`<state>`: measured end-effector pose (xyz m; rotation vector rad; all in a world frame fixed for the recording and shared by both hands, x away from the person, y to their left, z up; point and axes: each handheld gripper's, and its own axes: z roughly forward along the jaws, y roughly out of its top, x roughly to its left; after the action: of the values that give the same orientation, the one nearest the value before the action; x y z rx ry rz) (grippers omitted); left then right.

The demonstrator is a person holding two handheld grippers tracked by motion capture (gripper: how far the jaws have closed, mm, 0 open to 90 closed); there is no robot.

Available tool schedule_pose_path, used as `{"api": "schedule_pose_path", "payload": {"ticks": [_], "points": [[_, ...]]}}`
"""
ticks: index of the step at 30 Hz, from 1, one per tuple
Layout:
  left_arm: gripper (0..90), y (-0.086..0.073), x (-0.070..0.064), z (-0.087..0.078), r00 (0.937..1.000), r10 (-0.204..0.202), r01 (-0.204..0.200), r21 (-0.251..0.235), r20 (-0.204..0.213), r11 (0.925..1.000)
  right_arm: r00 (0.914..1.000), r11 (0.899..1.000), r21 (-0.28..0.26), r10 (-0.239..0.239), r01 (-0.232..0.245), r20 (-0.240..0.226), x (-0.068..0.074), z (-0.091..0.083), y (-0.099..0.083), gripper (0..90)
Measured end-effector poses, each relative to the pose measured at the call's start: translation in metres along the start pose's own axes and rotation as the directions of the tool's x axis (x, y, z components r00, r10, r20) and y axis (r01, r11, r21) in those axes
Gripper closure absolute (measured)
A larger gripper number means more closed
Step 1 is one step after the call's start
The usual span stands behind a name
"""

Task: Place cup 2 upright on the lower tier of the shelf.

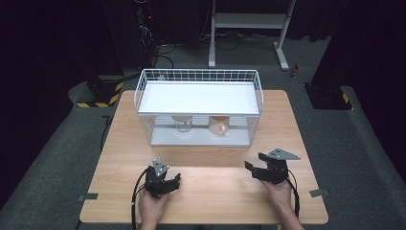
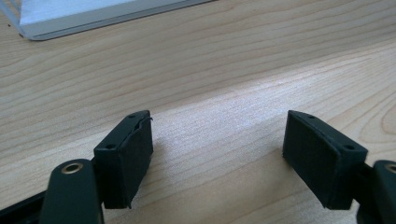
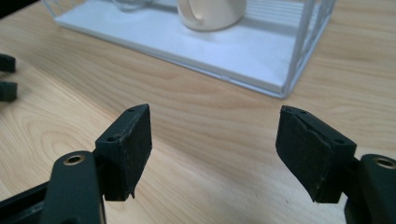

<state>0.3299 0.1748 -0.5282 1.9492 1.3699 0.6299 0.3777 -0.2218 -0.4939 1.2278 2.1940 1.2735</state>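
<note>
A white wire rack point(image 1: 198, 108) stands at the back middle of the wooden table point(image 1: 206, 182). On its lower shelf sit a clear glass point(image 1: 183, 123) and a cream mug point(image 1: 219, 125); the mug point(image 3: 210, 14) also shows at the top of the right gripper view, on the rack's white shelf point(image 3: 210, 51). My left gripper point(image 1: 173, 178) rests open near the front left, nothing between its jaws. My right gripper point(image 1: 253, 163) is open at the front right, also holding nothing. Both point toward the rack. In the left gripper view the open left gripper point(image 2: 217, 149) sits over bare wood.
The rack's top shelf point(image 1: 198, 97) is a bare white sheet. Beyond the table stands a white metal stand point(image 1: 249, 21) on a grey floor, with cables. Yellow-black striped blocks point(image 1: 100, 93) lie at the left. Tape marks point(image 1: 318, 193) sit at the table's front corners.
</note>
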Motion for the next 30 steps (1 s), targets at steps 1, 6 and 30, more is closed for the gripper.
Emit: {"api": "schedule_pose_path", "payload": {"ticks": [1,6,30], "points": [[24.4,0.000,0.000,0.000,1.0000,0.000,0.000,0.000,0.000,1.0000,0.9998,1.000,0.018,-0.004,0.004,0.020,-0.001,-0.001,-0.004,27.2],[24.4,0.000,0.000,0.000,1.0000,0.001,-0.001,0.000,0.000,1.0000,0.9990,0.999,0.052,-0.001,-0.001,0.044,-0.006,0.000,-0.012,27.2],[24.4,0.000,0.000,0.000,1.0000,-0.001,0.001,0.001,0.000,1.0000,0.9858,0.982,0.179,-0.090,0.064,0.142,-0.011,0.010,-0.028,25.0]]}}
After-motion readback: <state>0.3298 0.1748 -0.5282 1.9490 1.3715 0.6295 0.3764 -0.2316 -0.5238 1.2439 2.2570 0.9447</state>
